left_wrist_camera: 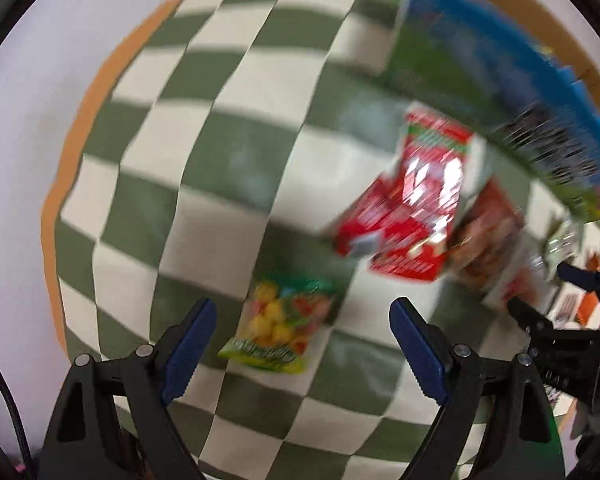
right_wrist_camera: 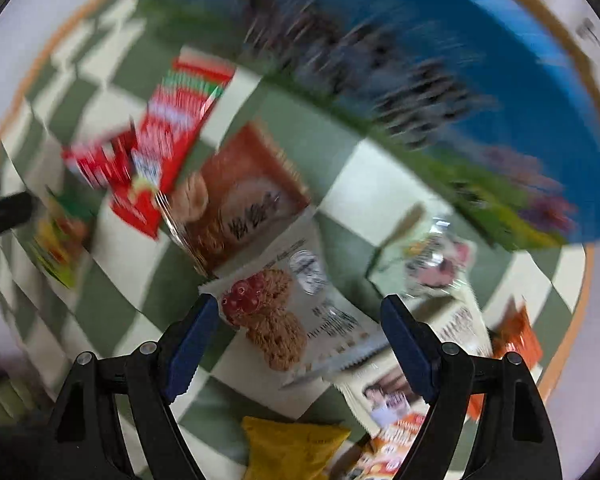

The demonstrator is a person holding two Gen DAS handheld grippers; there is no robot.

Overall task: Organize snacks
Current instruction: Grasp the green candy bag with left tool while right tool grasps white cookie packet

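Left gripper (left_wrist_camera: pixel 302 344): its two blue fingers are wide apart and hold nothing. It hangs over the checked cloth.
Right gripper (right_wrist_camera: pixel 294 342): its fingers are wide apart too, with nothing between them. It hangs over the snack pile.
Checked cloth (left_wrist_camera: pixel 204 128): green and white squares cover the desk.
Candy bag (left_wrist_camera: pixel 278 326): a small bag with yellow and red sweets lies flat on the cloth, between the left fingers in the picture, near the front of the desk.
Red packs (left_wrist_camera: pixel 412 204): shiny red snack packs lie in a heap near the middle of the desk, touching each other.
Brown pack (right_wrist_camera: pixel 240 196): it lies just beside the red packs and touches them.
Cookie pack (right_wrist_camera: pixel 284 304): white, with brown cookies on it. It lies partly under the brown pack, between the right fingers.
Clear bag (right_wrist_camera: pixel 432 260): it sits near the blue box.
Yellow bag (right_wrist_camera: pixel 292 446): it lies at the front edge.
Blue box (right_wrist_camera: pixel 440 60): a big blue box with green on it stands at the back of the desk. It is blurry.
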